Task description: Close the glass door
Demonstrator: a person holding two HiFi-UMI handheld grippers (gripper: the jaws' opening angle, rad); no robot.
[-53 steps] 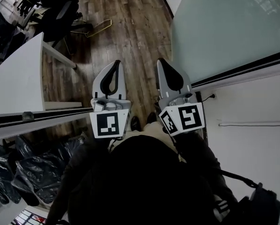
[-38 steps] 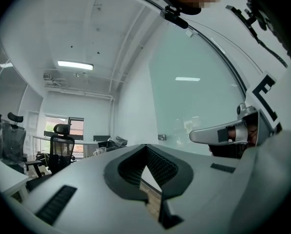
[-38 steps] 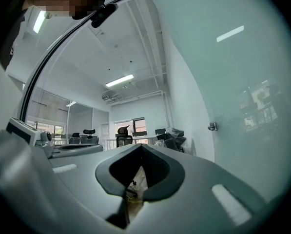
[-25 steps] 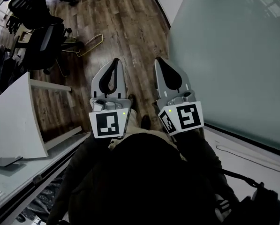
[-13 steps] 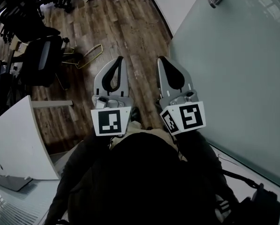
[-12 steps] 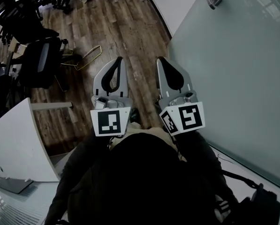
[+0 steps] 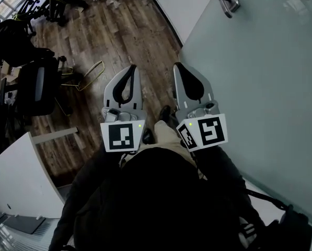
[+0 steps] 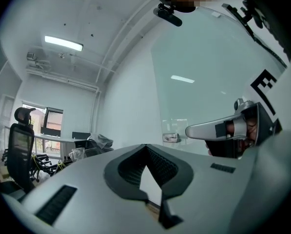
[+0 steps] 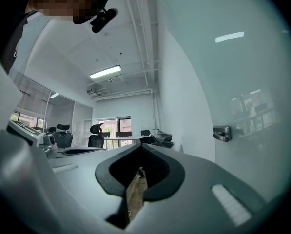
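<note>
Frosted glass makes up the door point(image 7: 260, 88), which fills the head view from 12 to 4 o'clock, its metal handle point(image 7: 226, 0) seen near 1 o'clock at the top edge. Just beside the pane, at the middle of the view, the right gripper point(image 7: 177, 67) is held with its jaws pressed together and nothing between them. The left gripper point(image 7: 130, 68) is held alongside it toward 9 o'clock, its jaws likewise closed on nothing. Neither gripper is touching the door or the handle. A wooden floor point(image 7: 119, 35) is seen beyond the tips, with a yellow wire frame point(image 7: 90, 75) and black office chairs point(image 7: 35, 85) at 10 o'clock and a white desk point(image 7: 20, 182) at 8 o'clock.
</note>
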